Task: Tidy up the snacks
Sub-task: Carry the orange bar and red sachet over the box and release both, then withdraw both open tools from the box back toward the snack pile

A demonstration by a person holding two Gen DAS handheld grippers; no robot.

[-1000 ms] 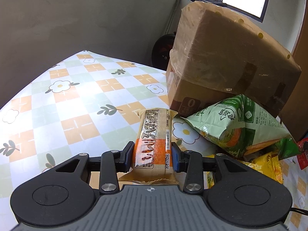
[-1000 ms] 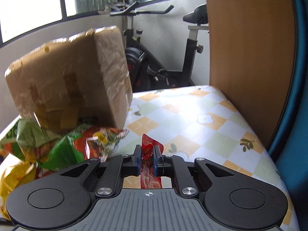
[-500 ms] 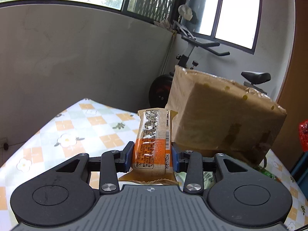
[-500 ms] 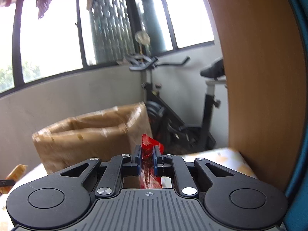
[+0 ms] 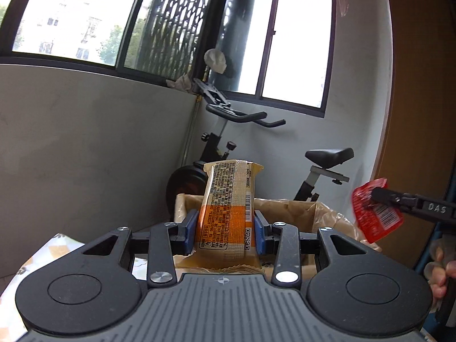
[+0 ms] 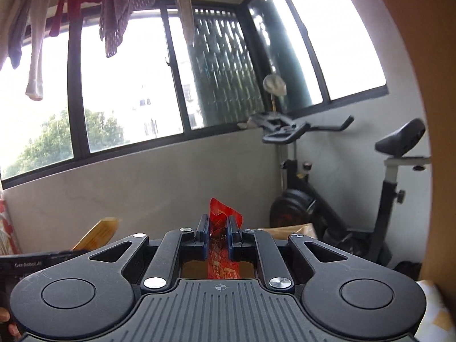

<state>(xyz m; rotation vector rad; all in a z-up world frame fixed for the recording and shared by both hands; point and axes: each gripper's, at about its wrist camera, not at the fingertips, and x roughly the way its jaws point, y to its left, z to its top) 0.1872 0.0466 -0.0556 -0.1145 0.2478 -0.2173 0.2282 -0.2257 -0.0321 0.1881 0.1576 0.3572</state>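
My left gripper [image 5: 225,229] is shut on an orange and tan snack bar [image 5: 228,208] and holds it upright above the open cardboard box [image 5: 299,213]. My right gripper [image 6: 218,229] is shut on a small red snack packet [image 6: 221,222], also raised over the box [image 6: 287,232]. In the left wrist view the red packet [image 5: 376,219] and the right gripper's fingers [image 5: 399,199] show at the right, over the box's right edge. In the right wrist view the snack bar [image 6: 98,233] shows at the lower left.
An exercise bike [image 5: 228,148] stands behind the box against the grey wall; it also shows in the right wrist view [image 6: 327,199]. A brown wooden panel [image 5: 413,114] rises at the right. A corner of the flowered tablecloth [image 5: 51,253] shows at lower left.
Both grippers have risen from the table with their snacks and now hold them over the open box. The snack pile on the table has dropped out of view.
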